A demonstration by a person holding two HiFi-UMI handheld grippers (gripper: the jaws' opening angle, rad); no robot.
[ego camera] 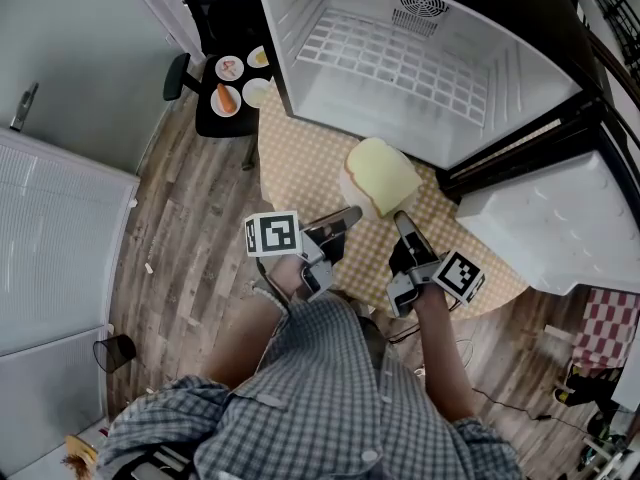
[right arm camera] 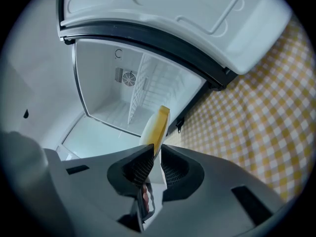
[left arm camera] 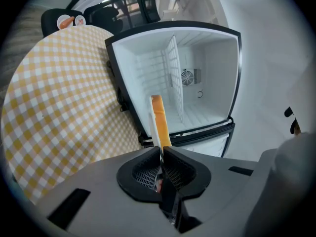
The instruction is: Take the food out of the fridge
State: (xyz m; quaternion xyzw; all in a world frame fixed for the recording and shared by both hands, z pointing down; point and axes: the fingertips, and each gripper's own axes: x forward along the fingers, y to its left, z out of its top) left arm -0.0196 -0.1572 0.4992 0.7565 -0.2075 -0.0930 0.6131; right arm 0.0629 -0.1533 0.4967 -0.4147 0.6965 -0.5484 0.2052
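step in hand: carry-out. left gripper (ego camera: 346, 217) and right gripper (ego camera: 402, 220) each clamp the plate (ego camera: 351, 184) rim. bread (ego camera: 382, 173) sits on it at frame centre, outside the fridge (ego camera: 520, 78). next: lower level onto the table (ego camera: 300, 158), then release.

Kitchen corner in a home-style room
Indicators: small fridge (ego camera: 400, 118) with door open, wire shelf and rear fan; round table (ego camera: 300, 163) with yellow-check cloth next to it; plates (ego camera: 227, 99) of food on a black office chair (ego camera: 210, 120); wood-plank floor (ego camera: 190, 278); loose cable (ego camera: 505, 400) on the floor
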